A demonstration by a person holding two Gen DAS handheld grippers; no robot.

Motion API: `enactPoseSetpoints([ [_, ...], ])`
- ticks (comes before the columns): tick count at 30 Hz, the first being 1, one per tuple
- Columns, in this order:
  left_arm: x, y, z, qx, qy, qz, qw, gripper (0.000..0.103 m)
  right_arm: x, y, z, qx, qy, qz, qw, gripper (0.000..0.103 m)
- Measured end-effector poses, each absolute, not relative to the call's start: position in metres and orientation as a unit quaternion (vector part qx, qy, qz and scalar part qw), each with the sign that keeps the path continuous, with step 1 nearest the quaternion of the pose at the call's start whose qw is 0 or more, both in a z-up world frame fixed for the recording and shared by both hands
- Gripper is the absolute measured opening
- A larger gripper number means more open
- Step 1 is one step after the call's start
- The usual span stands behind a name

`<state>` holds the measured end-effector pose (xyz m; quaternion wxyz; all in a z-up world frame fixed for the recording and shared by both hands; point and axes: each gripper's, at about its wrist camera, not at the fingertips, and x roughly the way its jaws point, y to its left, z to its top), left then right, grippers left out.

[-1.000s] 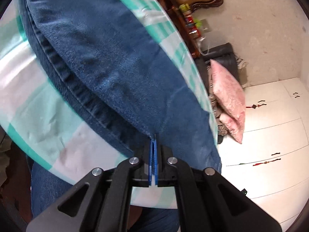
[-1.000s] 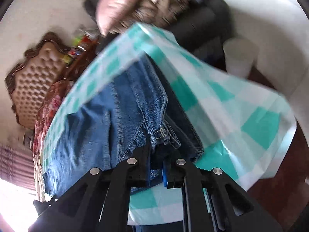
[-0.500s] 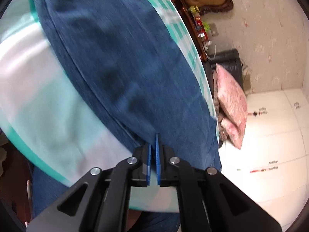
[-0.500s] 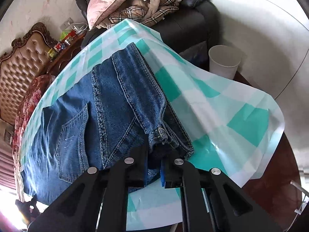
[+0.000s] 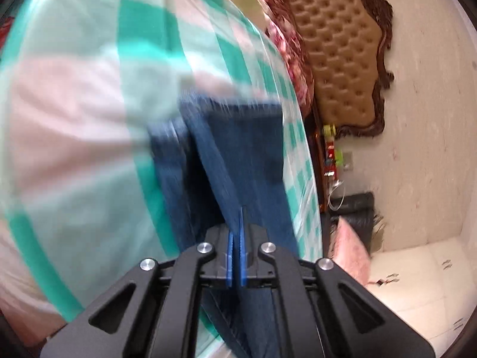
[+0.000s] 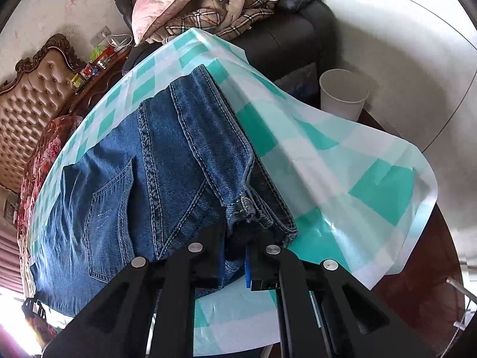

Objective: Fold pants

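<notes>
Blue jeans (image 6: pixel 155 161) lie on a table under a green-and-white checked cloth (image 6: pixel 342 161), back pocket up, legs folded over each other. My right gripper (image 6: pixel 235 238) is shut on the stacked leg hems at the near edge. In the blurred left wrist view, a lifted fold of the jeans (image 5: pixel 238 155) runs away from my left gripper (image 5: pixel 237 217). Its blue pads (image 5: pixel 243 238) are closing, with denim pinched between them. The checked cloth (image 5: pixel 74 119) fills the left of that view.
A tufted brown headboard (image 5: pixel 337 59) and a floral bedspread (image 6: pixel 38 155) stand beyond the table. A black sofa (image 6: pixel 286 38) carries pink cushions (image 6: pixel 161 0) and plaid clothes. A white bin (image 6: pixel 342 95) stands on the floor at the right.
My left gripper has swept sideways with the denim fold in it, so more checked cloth now shows. The right gripper has stayed on the hems.
</notes>
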<state>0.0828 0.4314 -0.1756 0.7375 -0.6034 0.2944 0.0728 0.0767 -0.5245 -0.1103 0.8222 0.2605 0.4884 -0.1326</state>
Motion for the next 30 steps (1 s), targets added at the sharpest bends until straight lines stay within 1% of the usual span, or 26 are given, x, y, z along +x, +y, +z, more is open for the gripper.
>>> enactPoseSetpoints([
  [3,0.082,0.423,-0.158,-0.568,0.309,0.069,0.76,0.003,0.079,-0.526,-0.11,0.264,0.492,-0.133,0.819,0.004],
  [4,0.08,0.422,-0.158,-0.572,0.311,0.066,0.756,0.003,0.08,-0.525,-0.11,0.262,0.493,-0.134,0.819,0.004],
  [9,0.074,0.432,-0.184,-0.598,0.317,0.072,0.733,0.003,0.085,-0.523,-0.106,0.25,0.501,-0.136,0.817,0.005],
  [16,0.075,0.434,-0.183,-0.584,0.323,0.07,0.742,0.003,0.076,-0.53,-0.07,0.253,0.475,-0.11,0.836,0.004],
  [20,0.076,0.434,-0.183,-0.579,0.324,0.068,0.745,0.003,0.083,-0.527,-0.104,0.234,0.514,-0.128,0.816,0.005],
  [21,0.076,0.436,-0.184,-0.58,0.324,0.066,0.745,0.003,0.082,-0.528,-0.107,0.236,0.508,-0.128,0.818,0.004],
  [25,0.077,0.435,-0.182,-0.573,0.328,0.069,0.748,0.005,0.079,-0.522,-0.105,0.21,0.504,-0.139,0.826,0.003],
  [30,0.08,0.435,-0.182,-0.567,0.328,0.066,0.753,0.005,0.07,-0.521,-0.105,0.207,0.497,-0.133,0.832,0.003],
])
